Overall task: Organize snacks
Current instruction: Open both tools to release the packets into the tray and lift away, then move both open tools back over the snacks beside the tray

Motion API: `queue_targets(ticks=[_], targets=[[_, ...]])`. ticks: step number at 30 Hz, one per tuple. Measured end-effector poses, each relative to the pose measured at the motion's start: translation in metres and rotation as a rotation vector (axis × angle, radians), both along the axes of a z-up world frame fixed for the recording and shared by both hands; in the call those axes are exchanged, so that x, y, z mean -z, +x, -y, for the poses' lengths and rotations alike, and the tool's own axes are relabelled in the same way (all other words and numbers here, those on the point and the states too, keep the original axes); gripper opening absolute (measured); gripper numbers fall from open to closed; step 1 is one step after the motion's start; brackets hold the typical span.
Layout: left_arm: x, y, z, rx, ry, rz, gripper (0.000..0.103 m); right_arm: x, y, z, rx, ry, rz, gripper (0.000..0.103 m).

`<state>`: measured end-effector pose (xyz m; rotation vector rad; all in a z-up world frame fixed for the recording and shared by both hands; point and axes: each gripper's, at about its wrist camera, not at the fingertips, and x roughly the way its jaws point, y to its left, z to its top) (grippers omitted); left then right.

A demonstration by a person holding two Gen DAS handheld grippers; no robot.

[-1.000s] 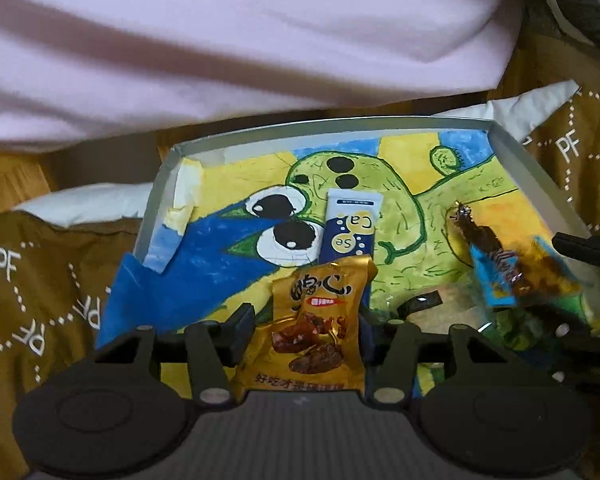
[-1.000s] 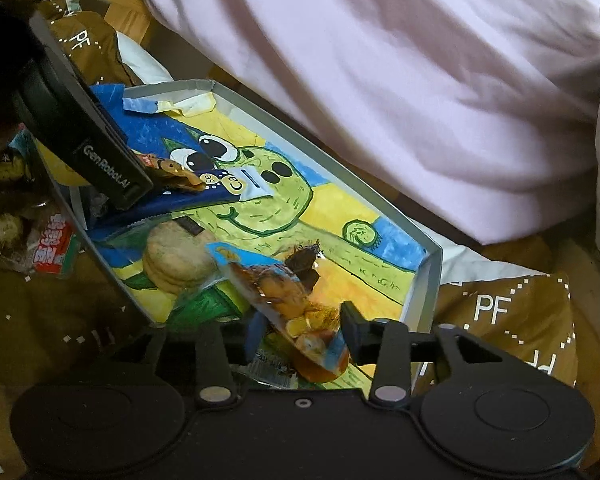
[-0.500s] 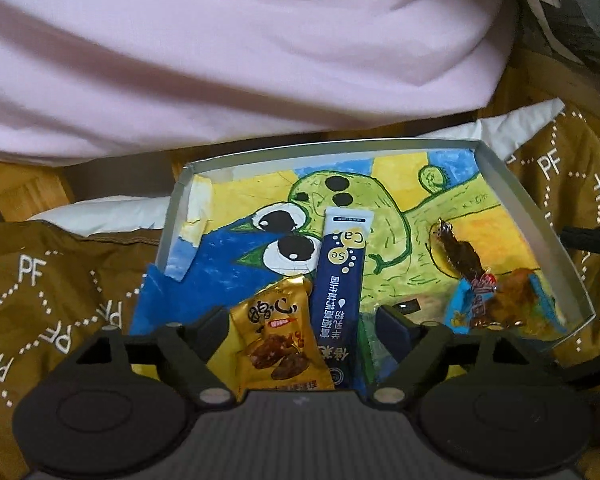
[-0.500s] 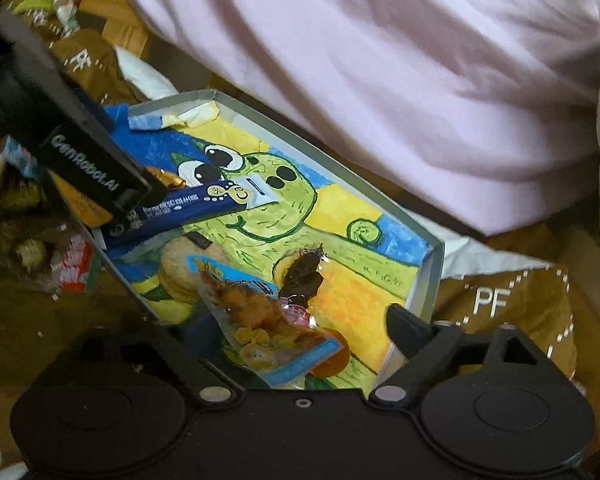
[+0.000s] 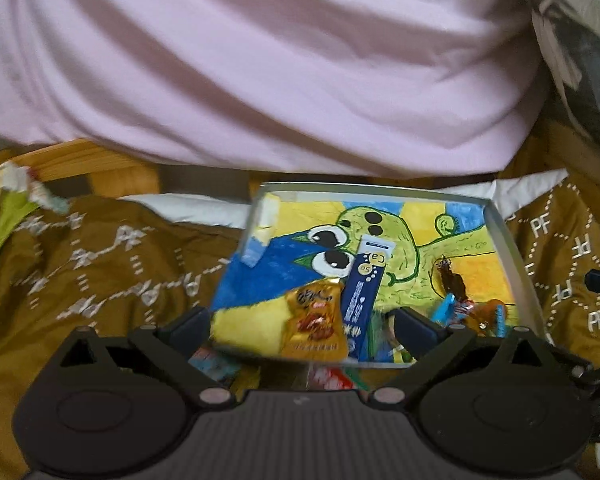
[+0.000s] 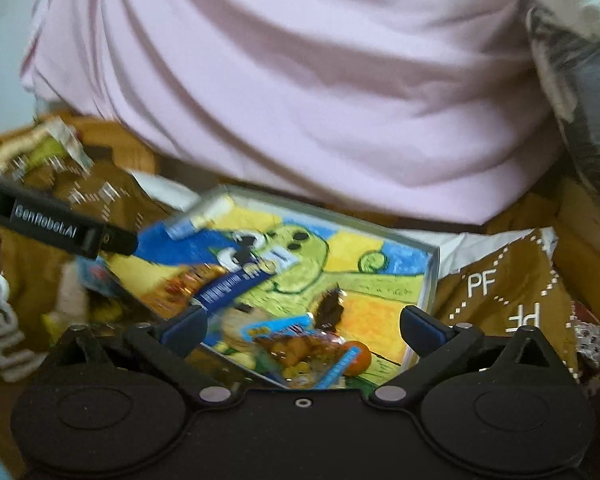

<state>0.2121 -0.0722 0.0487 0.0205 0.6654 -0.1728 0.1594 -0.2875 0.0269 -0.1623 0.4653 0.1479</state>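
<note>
Grey-rimmed tray (image 5: 504, 248), its floor covered by a crayon drawing of a green cartoon creature on blue and yellow, resting on a brown cloth (image 5: 112, 264) printed with "PF". Inside the tray, toward its near edge: a gold snack packet (image 5: 314, 326) touching a dark blue stick sachet (image 5: 364, 300) marked "Ca", and, well apart on the other side, a clear blue-edged snack bag (image 6: 308, 350) with a dark wrapped piece (image 5: 452, 282) just beside it. Round biscuits (image 6: 236, 324) lie between the 2 groups, blurred. More wrappers lie outside the tray's near edge, too blurred to identify. Left gripper (image 5: 302, 324): jaws spread wide, holding nothing, positioned at the near edge with the gold packet and sachet seen between its fingers. Right gripper (image 6: 302, 326): jaws likewise wide apart and empty, the blue-edged bag seen between them. Pink fabric (image 5: 284, 68) fills the background behind the tray.
</note>
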Motion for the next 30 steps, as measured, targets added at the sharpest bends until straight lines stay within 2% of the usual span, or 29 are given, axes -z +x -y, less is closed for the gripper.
queue_targets(ticks=[3, 7, 11, 15, 18, 21, 26, 28, 30], targets=[[-0.022, -0.032, -0.011, -0.016, 0.006, 0.027, 0.101, -0.021, -0.024, 0.0, -0.003, 0.031, 0.007, 0.102], [-0.051, -0.078, -0.024, -0.014, 0.048, 0.054, 0.102, -0.05, -0.049, -0.003, 0.017, 0.088, -0.026, 0.102], [-0.071, -0.114, -0.034, -0.016, 0.069, -0.014, 0.102, -0.073, -0.065, -0.006, 0.016, 0.176, -0.112, 0.102], [-0.077, -0.133, -0.052, -0.06, 0.02, -0.09, 0.102, -0.083, -0.076, -0.016, 0.028, 0.158, -0.154, 0.102], [-0.072, -0.138, -0.063, -0.075, 0.019, -0.13, 0.102, -0.081, -0.075, -0.025, 0.023, 0.121, -0.195, 0.102], [-0.06, -0.141, -0.077, -0.083, 0.006, -0.125, 0.103, -0.08, -0.071, -0.031, 0.008, 0.088, -0.232, 0.102], [-0.022, -0.11, -0.085, -0.086, 0.018, -0.162, 0.102, -0.086, -0.058, -0.032, -0.025, 0.054, -0.291, 0.102], [-0.005, -0.094, -0.084, -0.088, 0.003, -0.112, 0.102, -0.088, -0.047, -0.032, -0.044, 0.041, -0.275, 0.102], [0.013, -0.078, -0.08, -0.07, -0.04, -0.008, 0.102, -0.084, -0.032, -0.032, -0.085, 0.025, -0.212, 0.102]])
